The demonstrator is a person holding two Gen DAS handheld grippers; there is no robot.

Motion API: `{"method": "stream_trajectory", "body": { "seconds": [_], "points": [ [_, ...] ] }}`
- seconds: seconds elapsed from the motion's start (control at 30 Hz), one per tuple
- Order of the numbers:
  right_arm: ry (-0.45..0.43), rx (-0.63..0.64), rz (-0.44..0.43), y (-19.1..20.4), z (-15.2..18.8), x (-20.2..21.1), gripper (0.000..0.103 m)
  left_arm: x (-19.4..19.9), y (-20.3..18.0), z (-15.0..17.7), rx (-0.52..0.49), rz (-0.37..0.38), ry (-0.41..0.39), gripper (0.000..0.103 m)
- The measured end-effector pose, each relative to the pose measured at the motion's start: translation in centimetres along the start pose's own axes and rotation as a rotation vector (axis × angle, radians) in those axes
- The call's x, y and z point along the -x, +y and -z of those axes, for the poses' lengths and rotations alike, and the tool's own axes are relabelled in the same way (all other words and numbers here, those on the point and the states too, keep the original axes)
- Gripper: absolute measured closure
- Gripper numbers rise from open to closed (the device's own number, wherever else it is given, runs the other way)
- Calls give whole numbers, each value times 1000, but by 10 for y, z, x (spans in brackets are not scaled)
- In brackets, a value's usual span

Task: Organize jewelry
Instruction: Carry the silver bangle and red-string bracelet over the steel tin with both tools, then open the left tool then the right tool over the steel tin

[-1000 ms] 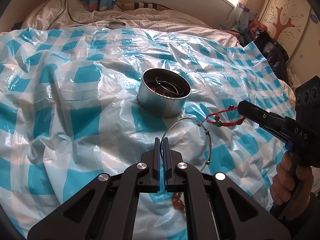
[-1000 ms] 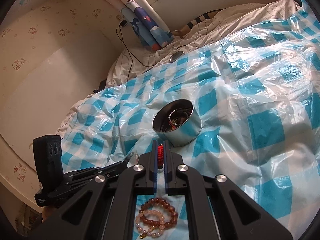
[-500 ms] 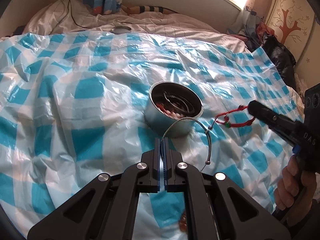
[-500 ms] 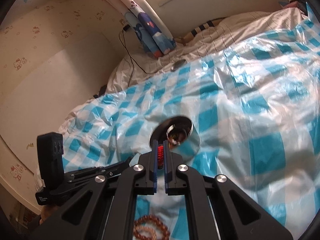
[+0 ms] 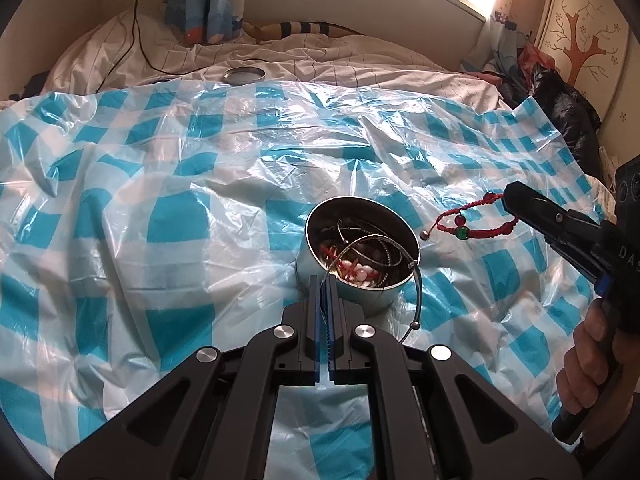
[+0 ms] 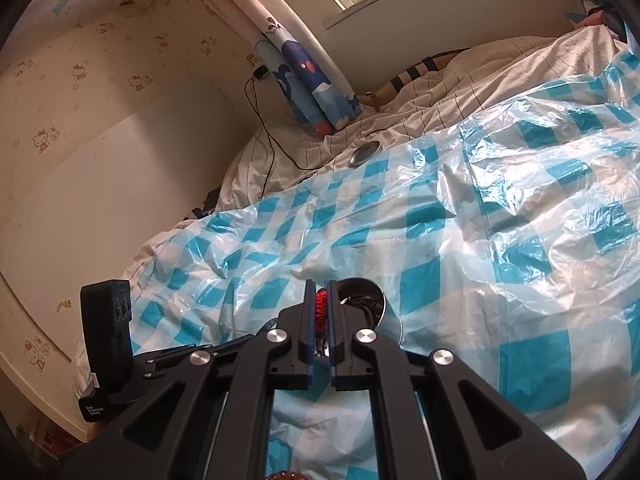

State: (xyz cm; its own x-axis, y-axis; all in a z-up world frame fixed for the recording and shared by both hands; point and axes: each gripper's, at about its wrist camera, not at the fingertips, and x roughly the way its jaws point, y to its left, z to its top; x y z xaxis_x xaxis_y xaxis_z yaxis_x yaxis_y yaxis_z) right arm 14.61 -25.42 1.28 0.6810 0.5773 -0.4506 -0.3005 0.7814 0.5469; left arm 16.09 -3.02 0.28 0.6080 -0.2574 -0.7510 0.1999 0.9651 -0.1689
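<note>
A round metal tin with several pieces of jewelry inside stands on the blue-and-white checked plastic sheet. My left gripper is shut on a thin silver bangle. The bangle arcs over the tin's near rim and opening. My right gripper is shut on a red cord bracelet with a green bead, which hangs in the air just right of the tin. In the right wrist view the red bracelet sits between the shut fingers, which half hide the tin.
The tin's lid lies on the striped white bedding beyond the sheet, near a black cable. A brown bead bracelet shows at the bottom edge under the right gripper. Walls and a headboard enclose the bed; dark bags sit at the far right.
Both grippers have moved forward toward the tin. The bangle went from lying short of the tin to hanging over its opening. The red bracelet rose and now hangs beside the rim.
</note>
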Motion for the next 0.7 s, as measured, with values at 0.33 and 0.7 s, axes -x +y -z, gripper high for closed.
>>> {"method": "stream_trajectory", "body": {
  "seconds": [0.33, 0.7],
  "points": [
    [15, -6, 4, -6, -7, -16, 97, -13, -6, -18, -13, -2, -3, 101],
    [18, -5, 5, -6, -10, -23, 97, -31, -12, -36, -18, 2, 2, 101]
  ]
}}
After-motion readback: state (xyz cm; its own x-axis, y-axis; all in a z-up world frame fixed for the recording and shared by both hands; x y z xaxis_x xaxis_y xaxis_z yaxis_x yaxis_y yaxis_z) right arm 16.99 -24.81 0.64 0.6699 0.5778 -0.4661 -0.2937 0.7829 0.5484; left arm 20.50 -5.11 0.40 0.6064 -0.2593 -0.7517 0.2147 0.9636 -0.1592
